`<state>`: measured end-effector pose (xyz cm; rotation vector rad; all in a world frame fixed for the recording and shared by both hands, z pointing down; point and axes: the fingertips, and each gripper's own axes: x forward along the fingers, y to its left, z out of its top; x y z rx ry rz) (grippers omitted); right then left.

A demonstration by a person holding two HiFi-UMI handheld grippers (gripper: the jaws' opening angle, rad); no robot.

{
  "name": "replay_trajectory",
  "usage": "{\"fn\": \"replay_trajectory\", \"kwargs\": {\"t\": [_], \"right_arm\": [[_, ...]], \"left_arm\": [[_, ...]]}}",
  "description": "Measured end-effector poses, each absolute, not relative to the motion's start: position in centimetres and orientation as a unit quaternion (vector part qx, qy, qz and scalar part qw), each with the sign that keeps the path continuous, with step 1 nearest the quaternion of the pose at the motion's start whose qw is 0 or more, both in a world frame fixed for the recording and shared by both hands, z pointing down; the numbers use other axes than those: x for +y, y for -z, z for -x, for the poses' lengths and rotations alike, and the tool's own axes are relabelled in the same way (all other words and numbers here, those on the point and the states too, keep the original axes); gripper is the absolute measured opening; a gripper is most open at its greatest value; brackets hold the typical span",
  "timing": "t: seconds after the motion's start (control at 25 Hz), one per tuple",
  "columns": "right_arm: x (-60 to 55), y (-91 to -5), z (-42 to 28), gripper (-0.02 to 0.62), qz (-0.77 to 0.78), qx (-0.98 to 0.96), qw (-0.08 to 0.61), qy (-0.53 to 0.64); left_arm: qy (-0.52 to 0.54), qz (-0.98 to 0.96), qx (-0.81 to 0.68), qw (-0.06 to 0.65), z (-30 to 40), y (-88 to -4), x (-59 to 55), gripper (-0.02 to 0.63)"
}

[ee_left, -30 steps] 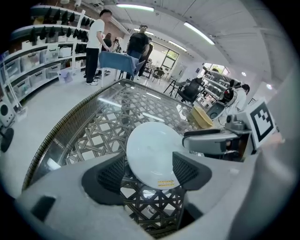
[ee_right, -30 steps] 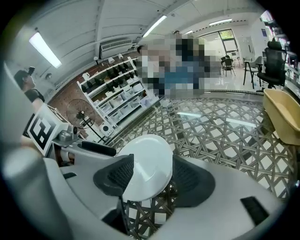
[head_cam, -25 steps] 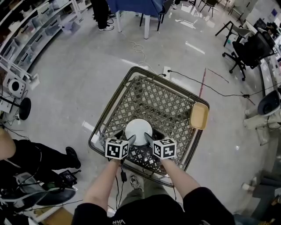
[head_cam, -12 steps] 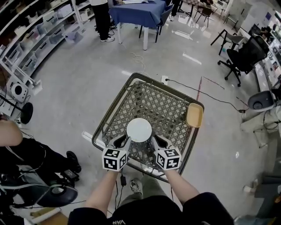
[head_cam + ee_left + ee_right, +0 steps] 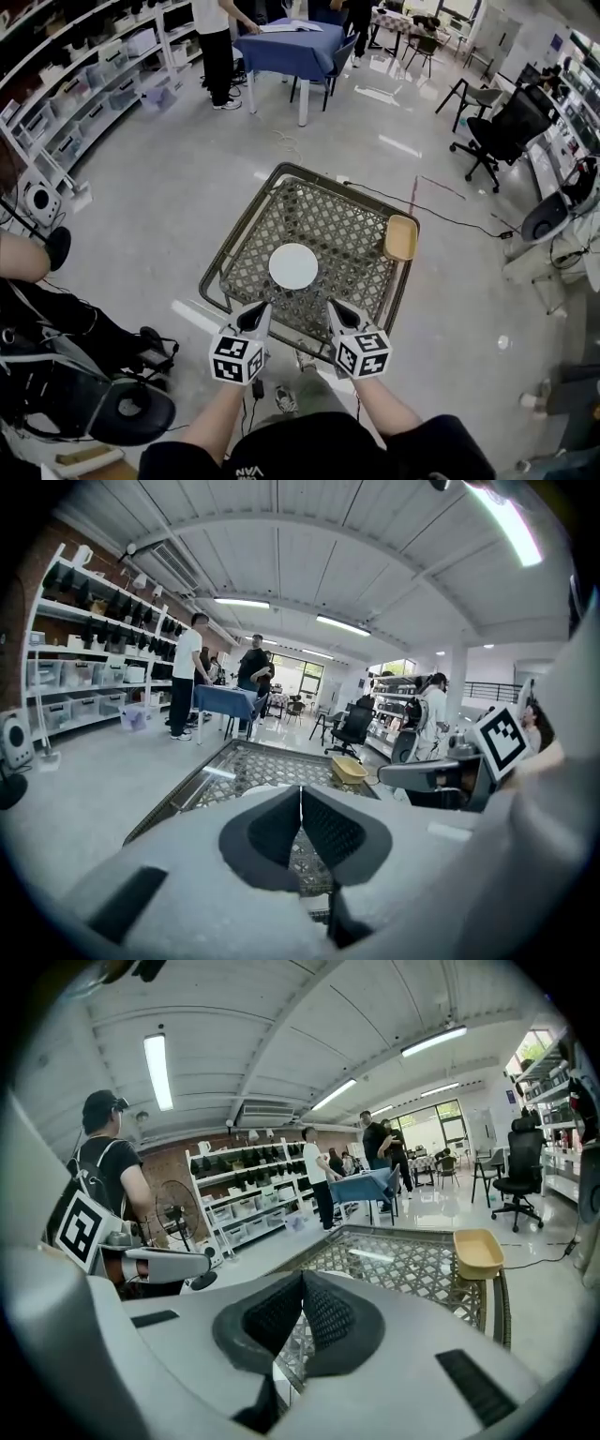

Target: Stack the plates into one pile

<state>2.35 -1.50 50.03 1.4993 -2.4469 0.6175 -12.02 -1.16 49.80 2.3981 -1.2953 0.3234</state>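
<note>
My left gripper (image 5: 255, 320) and right gripper (image 5: 337, 315) have both drawn back from the white plates (image 5: 293, 265) toward my body and now hang over the near rim of the lattice table (image 5: 246, 231), well apart from them. A second ago each stood wide open, flanking the plates; now both pairs of jaws are pressed together with nothing between them. The plates sit where they were, near the table's middle, showing as one round disc from above. The yellow tray (image 5: 400, 237) rests at the table's right edge.
</note>
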Motion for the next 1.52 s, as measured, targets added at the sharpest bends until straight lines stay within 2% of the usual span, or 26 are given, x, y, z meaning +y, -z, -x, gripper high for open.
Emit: {"fn": "replay_trajectory", "kwargs": {"t": [0.84, 1.16, 1.52], "right_arm": [[9.8, -42.9, -2.9, 0.002, -0.456, -0.874, 0.089, -0.141], [11.4, -41.6, -5.7, 0.002, -0.435, -0.887, 0.095, -0.12], [12.3, -42.0, -5.7, 0.002, -0.419, -0.895, 0.101, -0.112]], "left_arm": [[-0.097, -0.863, -0.481, 0.12, 12.6, -43.0, 11.4, 0.02], [-0.081, -0.846, -0.511, 0.133, 10.2, -43.0, 13.7, 0.02], [-0.069, -0.831, -0.537, 0.13, 10.3, -42.4, 15.3, 0.02]]}}
